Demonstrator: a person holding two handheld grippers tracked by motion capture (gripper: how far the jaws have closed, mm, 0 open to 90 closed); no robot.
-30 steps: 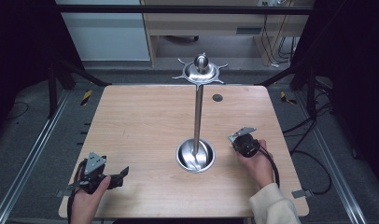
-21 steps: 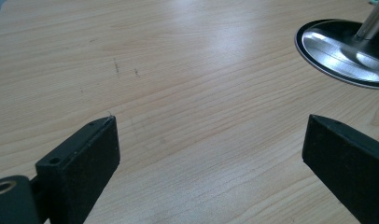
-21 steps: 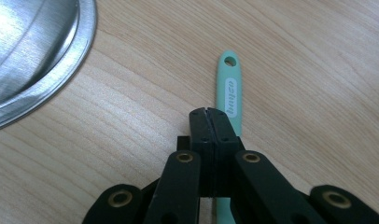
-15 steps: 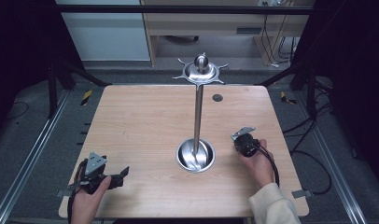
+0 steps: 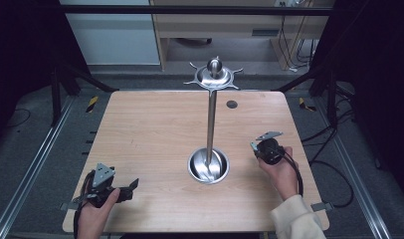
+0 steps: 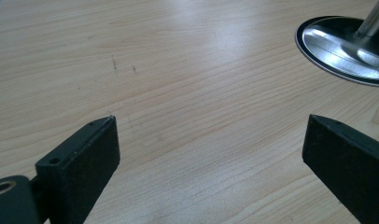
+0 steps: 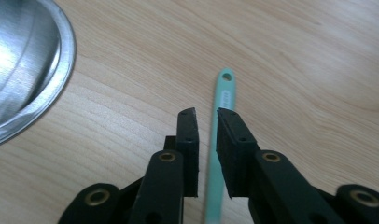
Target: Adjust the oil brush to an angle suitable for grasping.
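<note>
A thin teal handle (image 7: 225,95) with a hole at its tip runs between the two jaws of my right gripper (image 7: 207,114), which stand nearly together and are shut on it. In the high view my right gripper (image 5: 259,147) is just right of the steel stand's round base (image 5: 208,166); the handle is hidden there. My left gripper (image 5: 133,185) is held at the table's front left, its jaws wide open with nothing between them. In the left gripper view its jaws frame bare wood, with the base (image 6: 341,49) far off at upper right.
A steel pole (image 5: 210,119) rises from the base to a spiked disc with a ball on top (image 5: 213,74). A small black round thing (image 5: 232,104) lies on the wooden table (image 5: 150,129) near the back right. Cables trail from both grippers.
My right gripper has shifted slightly to the right, away from the stand's base. The left gripper has stayed where it was.
</note>
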